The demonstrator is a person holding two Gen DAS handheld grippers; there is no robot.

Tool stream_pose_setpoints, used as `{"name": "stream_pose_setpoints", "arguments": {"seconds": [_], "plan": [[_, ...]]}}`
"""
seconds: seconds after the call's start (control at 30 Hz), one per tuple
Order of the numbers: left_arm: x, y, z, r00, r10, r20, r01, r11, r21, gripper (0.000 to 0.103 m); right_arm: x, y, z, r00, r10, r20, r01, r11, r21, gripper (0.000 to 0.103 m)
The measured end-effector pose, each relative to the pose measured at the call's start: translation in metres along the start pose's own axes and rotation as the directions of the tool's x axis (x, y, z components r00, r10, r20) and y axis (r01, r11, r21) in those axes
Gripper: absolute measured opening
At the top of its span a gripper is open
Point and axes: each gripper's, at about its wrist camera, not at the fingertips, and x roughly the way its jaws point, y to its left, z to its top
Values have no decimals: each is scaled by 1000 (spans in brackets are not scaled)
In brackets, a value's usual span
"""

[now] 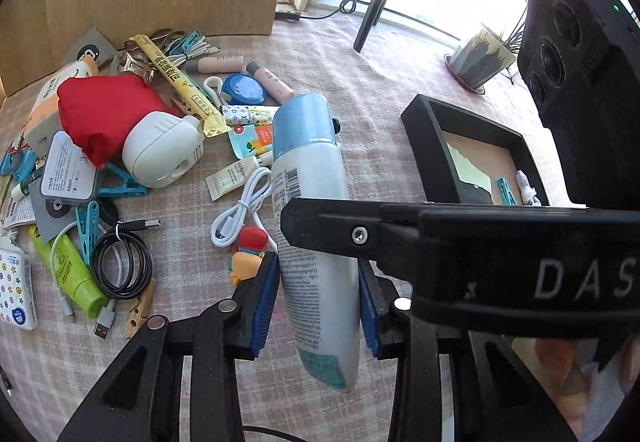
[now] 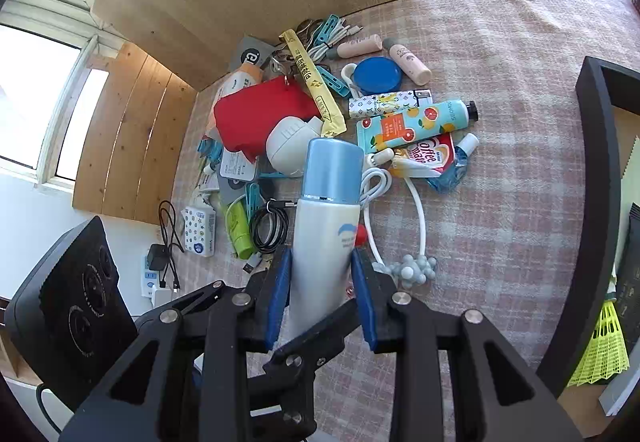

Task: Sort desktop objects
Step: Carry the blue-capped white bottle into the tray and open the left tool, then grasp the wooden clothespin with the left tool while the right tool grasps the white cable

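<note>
We are in a home, at a bench (image 2: 500, 202) covered with a pink checked cloth and set beside sunlit windows (image 2: 24, 90). A potted plant (image 1: 480, 58) stands by the sill, and a power strip (image 2: 154, 282) with a charger hangs off the edge. The clutter is domestic: hand cream (image 2: 412, 122), a Coffee Mate sachet (image 2: 432, 154), tissue packs (image 2: 200, 230), clothes pegs (image 1: 88, 230), charging cables (image 1: 120, 266), a yellow shuttlecock (image 2: 604, 346).

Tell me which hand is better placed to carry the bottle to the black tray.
Right, probably. The right gripper and left gripper both clamp the bottle, but the tray lies to the right in both views, with the right gripper between it and the left one.
</note>
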Motion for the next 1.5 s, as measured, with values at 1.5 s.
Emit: {"name": "stream_pose_setpoints", "arguments": {"seconds": [1.5], "plan": [[60,-276,-8,999,-44,-27,47,992,116,36,-221,-223,-73,981,-143,129,138,989,50,31]]}}
